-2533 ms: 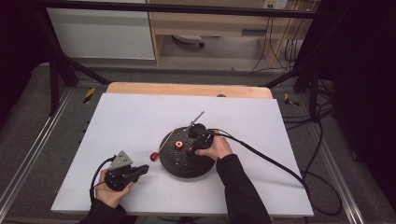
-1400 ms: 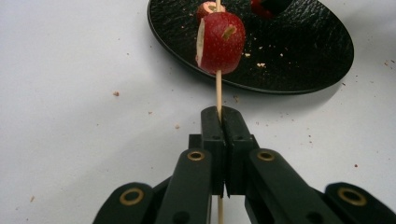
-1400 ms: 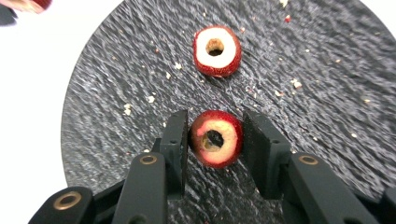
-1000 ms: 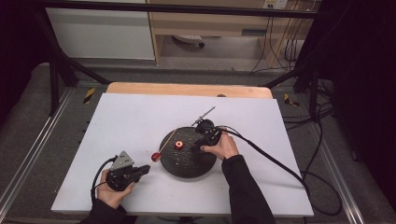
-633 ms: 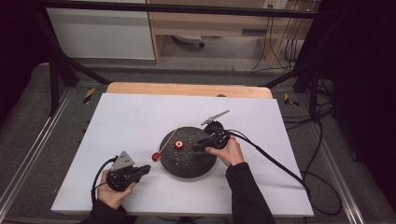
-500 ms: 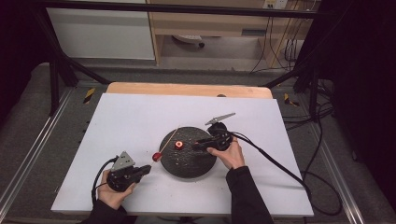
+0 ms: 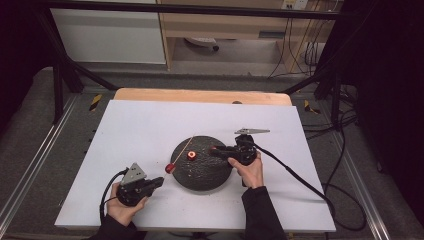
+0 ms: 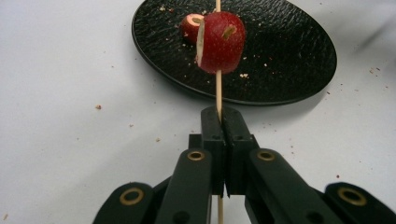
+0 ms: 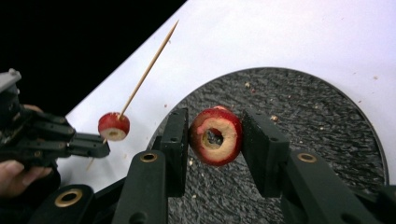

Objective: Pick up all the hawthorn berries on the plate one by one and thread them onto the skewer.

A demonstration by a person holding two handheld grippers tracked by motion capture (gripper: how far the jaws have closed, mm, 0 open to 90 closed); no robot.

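From my station I see the left gripper (image 7: pixel 157 182) with its fingers (image 8: pixel 212 135) pressed tight together on a thin wooden skewer (image 8: pixel 218 91), a pale, straight, round stick sharpened to a point at its far end. In the high view the skewer (image 7: pixel 181 151) has its long axis running from the left gripper up and to the right, its tip reaching over the near rim of the plate (image 7: pixel 202 175). An apple piece (image 8: pixel 221 43) is threaded on it: glossy red skin, cream flesh showing on its flat cut face, roughly a rounded half.

The plate is round, black and matte, with a rough pebbled surface scattered with pale crumbs, and it rests on the smooth white counter (image 7: pixel 135 130).

The right gripper (image 9: pixel 215 140) has its 2 black, blocky fingers (image 9: pixel 175 142) clamped on the sides of an apple ring (image 9: pixel 215 135): red skin around the edge, beige flesh, a dark cored hole in the middle. The ring stands on edge above the plate, its hole facing toward the camera on that gripper. In the high view it sits over the plate's upper part (image 7: pixel 214 148), and another red piece (image 7: pixel 191 155) lies on the plate beside the skewer.
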